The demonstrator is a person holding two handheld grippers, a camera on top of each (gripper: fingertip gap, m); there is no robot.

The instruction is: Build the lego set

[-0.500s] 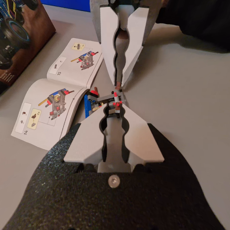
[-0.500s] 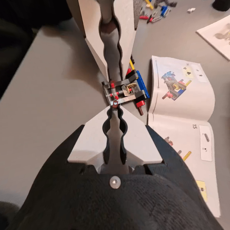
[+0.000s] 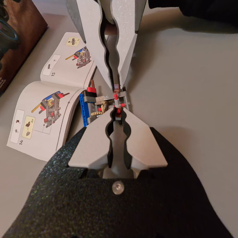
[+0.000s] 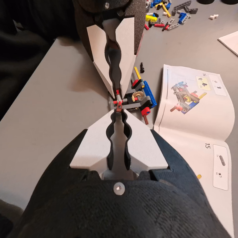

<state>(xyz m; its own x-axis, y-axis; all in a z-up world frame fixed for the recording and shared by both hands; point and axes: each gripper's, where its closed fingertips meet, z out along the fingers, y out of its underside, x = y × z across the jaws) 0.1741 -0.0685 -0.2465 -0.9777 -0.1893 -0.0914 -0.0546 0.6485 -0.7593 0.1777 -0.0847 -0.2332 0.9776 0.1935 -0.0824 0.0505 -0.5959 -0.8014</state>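
The half-built lego assembly (image 3: 103,103) lies on the grey tabletop (image 3: 180,90) at the centre of both wrist views, a grey frame with a blue beam (image 4: 150,93), a tan gear (image 4: 137,96) and red pins. The left tool (image 3: 117,113) comes in from the bottom of the left wrist view, its fingers drawn in and pinching the near end of the assembly at a small brown piece on a red axle. The right tool (image 4: 119,112) enters from the bottom of the right wrist view, its tips pressed onto a brown connector (image 4: 119,107) at the frame's opposite end. Each tool faces the other across the model. An open instruction booklet (image 3: 45,109) lies at the left of the left wrist view, just beside the blue beam. Loose lego pieces (image 4: 170,16) are scattered at the upper right of the right wrist view, and a dark box (image 3: 15,45) stands at the upper left of the left wrist view.
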